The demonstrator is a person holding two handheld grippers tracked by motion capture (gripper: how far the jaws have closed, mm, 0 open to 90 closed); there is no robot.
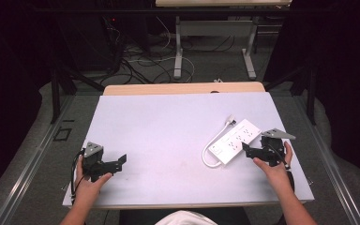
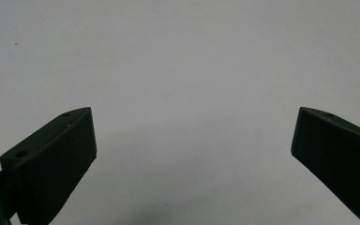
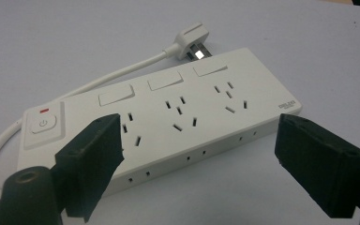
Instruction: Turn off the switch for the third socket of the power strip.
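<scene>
Power strip (image 3: 168, 117): power symbol on its switch button (image 3: 43, 124), small red mark above button. Small grey label at strip's far corner, too small to read. No other text readable.

Left gripper (image 1: 118, 161): black body, grey three-cornered plate on top, black cable trailing, blocky black jaws with small screw holes. Right gripper (image 1: 246, 150): same black build, grey plate. Forearms bare; white garment at bottom edge.
</scene>
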